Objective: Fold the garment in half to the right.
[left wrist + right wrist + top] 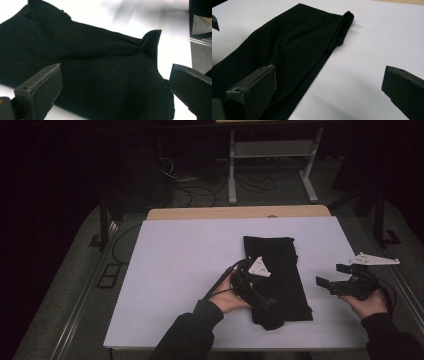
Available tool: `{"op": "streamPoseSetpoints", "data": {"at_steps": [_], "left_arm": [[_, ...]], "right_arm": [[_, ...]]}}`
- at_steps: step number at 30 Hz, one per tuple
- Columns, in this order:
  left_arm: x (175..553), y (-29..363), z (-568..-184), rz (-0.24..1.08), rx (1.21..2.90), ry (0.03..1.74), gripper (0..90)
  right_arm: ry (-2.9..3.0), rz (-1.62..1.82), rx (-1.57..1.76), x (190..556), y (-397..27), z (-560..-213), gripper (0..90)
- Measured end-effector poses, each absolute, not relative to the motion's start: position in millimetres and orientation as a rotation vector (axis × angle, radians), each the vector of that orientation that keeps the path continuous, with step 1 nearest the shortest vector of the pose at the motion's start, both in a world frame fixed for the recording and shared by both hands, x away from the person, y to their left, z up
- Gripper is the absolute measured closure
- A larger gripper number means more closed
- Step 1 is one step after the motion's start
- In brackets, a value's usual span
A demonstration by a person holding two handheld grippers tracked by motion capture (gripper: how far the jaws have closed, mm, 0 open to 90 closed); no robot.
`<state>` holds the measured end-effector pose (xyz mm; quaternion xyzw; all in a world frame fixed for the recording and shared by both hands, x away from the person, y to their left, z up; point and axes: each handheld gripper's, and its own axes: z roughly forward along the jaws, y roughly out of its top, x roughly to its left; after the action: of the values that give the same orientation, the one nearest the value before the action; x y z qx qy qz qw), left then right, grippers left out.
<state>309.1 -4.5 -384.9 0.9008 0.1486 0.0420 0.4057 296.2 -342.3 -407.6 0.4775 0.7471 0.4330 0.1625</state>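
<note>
A black cloth (pixel 281 262) lies folded in a long strip on the white table (pixel 185 265), right of centre. My left gripper (pixel 267 306) hovers over the near end of the strip, open. In the left gripper view, the left gripper (pixel 115 75) has its jaws spread wide with the cloth (pixel 100 62) beneath them and a puckered corner ahead. My right gripper (pixel 332 275) is open to the right of the cloth, apart from it. In the right gripper view, the right gripper (pixel 328 72) spans the cloth's (pixel 294 40) edge and bare table.
A wooden strip (pixel 240 212) runs along the table's far edge. Beyond it on the floor stand a white metal frame (pixel 270 150) and loose cables (pixel 192 190). Bare white table stretches left of the cloth.
</note>
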Motion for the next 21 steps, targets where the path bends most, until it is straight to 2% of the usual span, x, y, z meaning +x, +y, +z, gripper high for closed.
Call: {"op": "streamPoseSetpoints", "data": {"at_steps": [21], "left_arm": [[308, 50, -392, 0.111, 2.225, 0.468, 0.0]], "right_arm": [[2.125, 1.241, 1.37, 294, -343, -408, 0.0]]}}
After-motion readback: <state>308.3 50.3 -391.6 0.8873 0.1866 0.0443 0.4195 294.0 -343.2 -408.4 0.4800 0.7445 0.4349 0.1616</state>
